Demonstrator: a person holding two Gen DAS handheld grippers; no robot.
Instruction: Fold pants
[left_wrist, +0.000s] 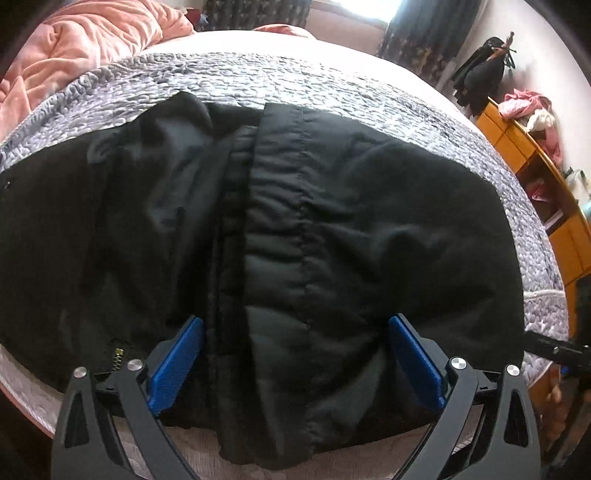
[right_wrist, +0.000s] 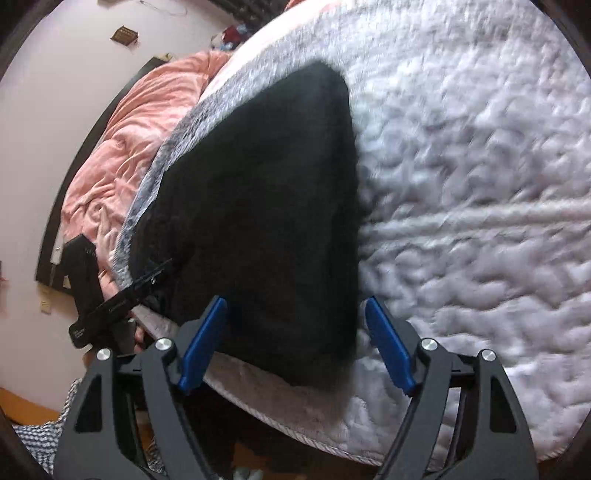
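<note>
Black pants folded on bed

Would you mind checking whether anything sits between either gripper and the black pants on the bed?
Nothing visible does. The left gripper and right gripper both hang with jaws open directly over the black pants, which lie uncovered on the grey quilt.

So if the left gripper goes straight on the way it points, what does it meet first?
Most likely the black pants on the bed: the open left gripper points down at their gathered waistband, with nothing visible between.
</note>
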